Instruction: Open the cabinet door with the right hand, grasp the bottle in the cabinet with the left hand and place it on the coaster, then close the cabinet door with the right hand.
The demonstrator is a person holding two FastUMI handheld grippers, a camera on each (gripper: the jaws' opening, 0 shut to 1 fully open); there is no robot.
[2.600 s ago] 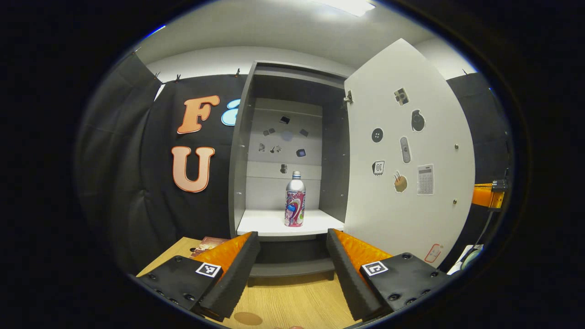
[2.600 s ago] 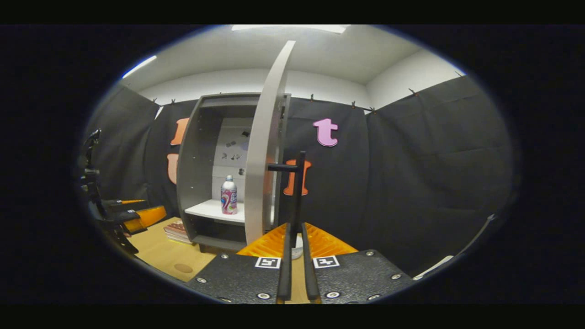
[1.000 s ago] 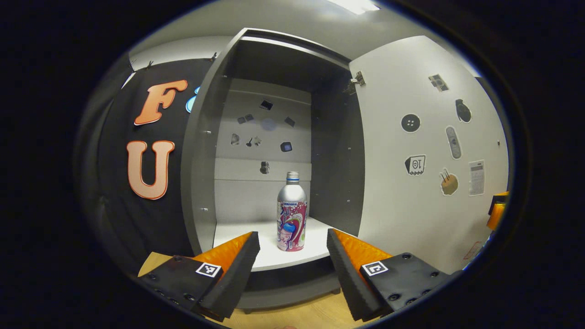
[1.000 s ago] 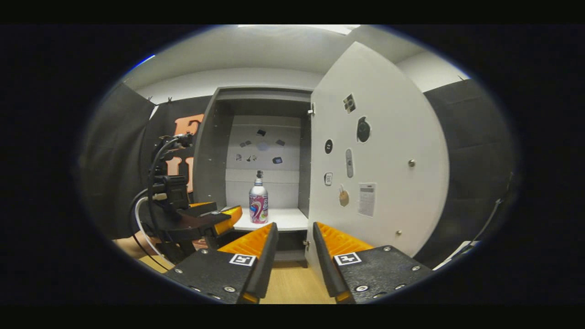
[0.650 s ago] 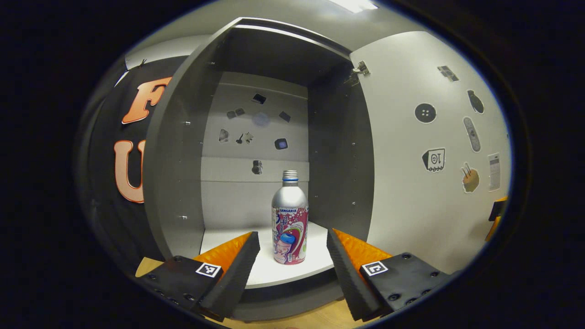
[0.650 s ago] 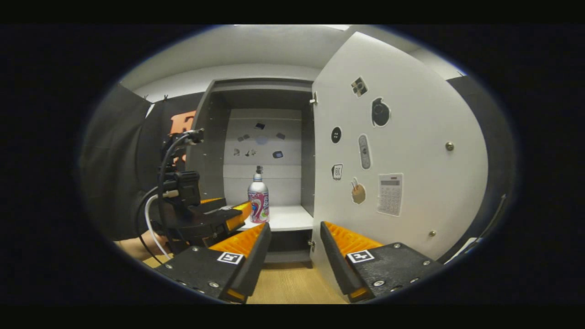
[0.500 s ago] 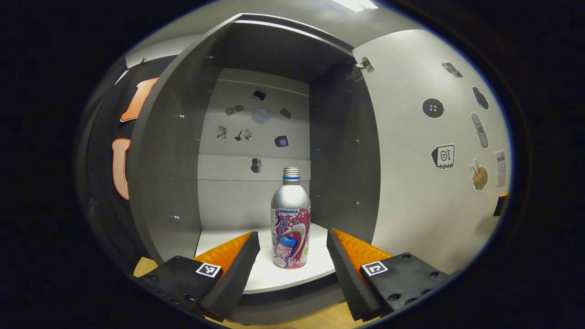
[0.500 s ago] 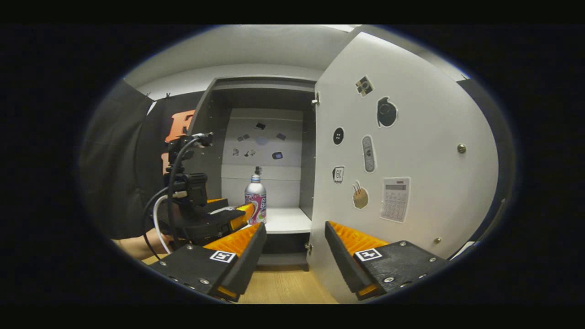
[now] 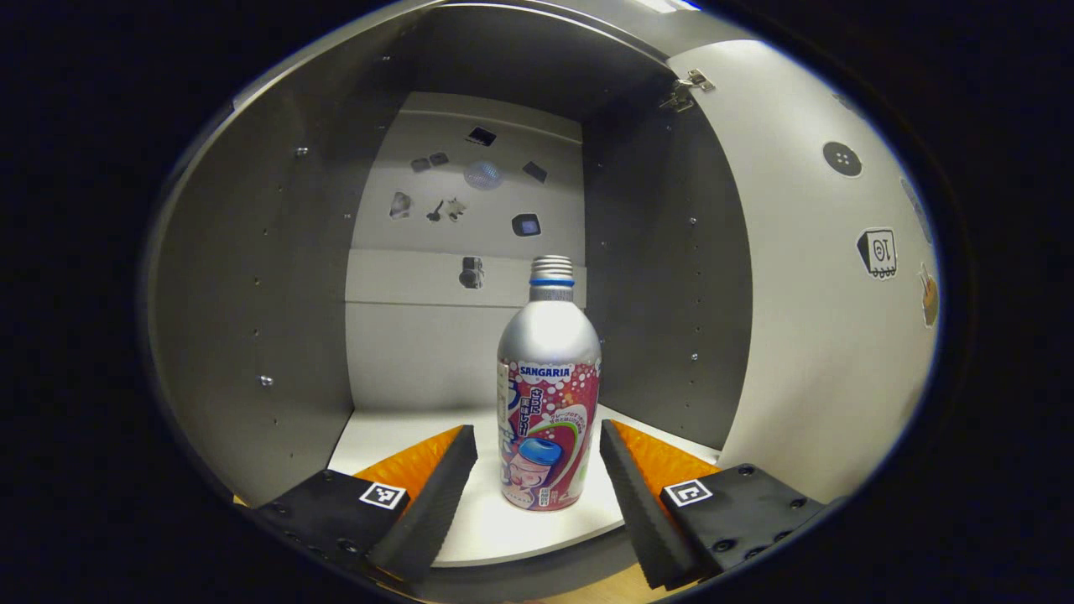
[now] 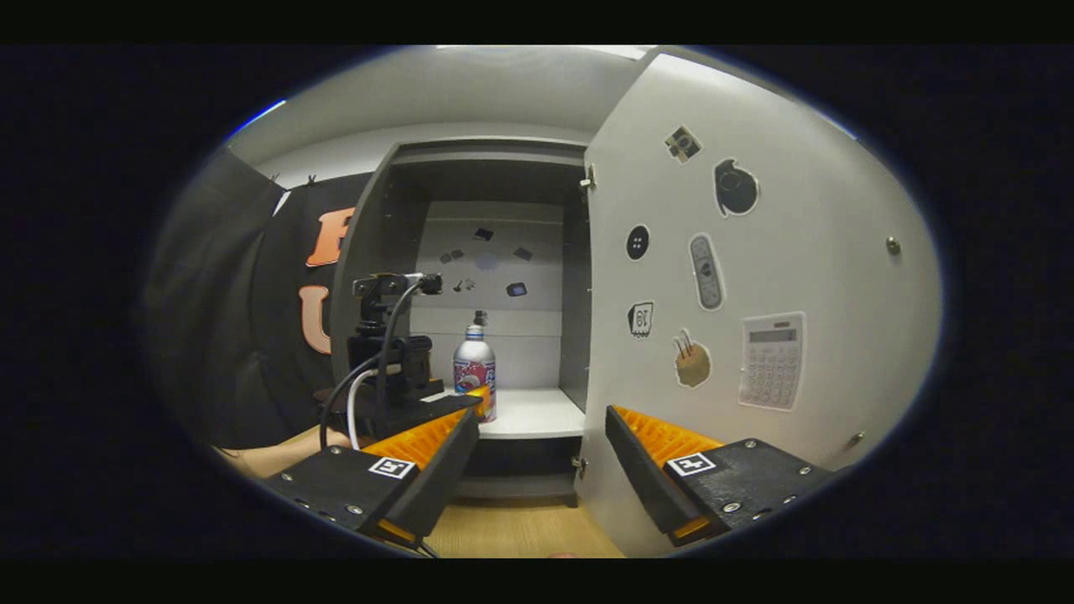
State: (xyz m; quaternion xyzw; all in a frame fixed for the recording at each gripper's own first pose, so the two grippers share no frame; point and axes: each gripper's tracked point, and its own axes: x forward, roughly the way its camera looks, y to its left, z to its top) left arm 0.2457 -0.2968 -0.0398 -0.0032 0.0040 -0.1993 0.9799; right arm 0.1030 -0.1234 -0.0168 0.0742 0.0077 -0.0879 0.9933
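Cabinet point(image 9: 252, 277): door point(image 10: 755, 277) swung open to the right.
Bottle point(image 9: 548, 394): upright on the white shelf point(image 9: 394, 436).
Left gripper point(image 9: 537, 495): level, spread, flanking the bottle without touching.
Right gripper point(image 10: 541, 470): spread, empty, near the door.

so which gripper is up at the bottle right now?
The left gripper: its open fingers flank the bottle on the cabinet shelf. The right gripper hangs open outside, by the door.

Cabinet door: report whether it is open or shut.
Open. The cabinet door stands swung out to the right on its hinge, leaving the shelf and the upright bottle exposed.
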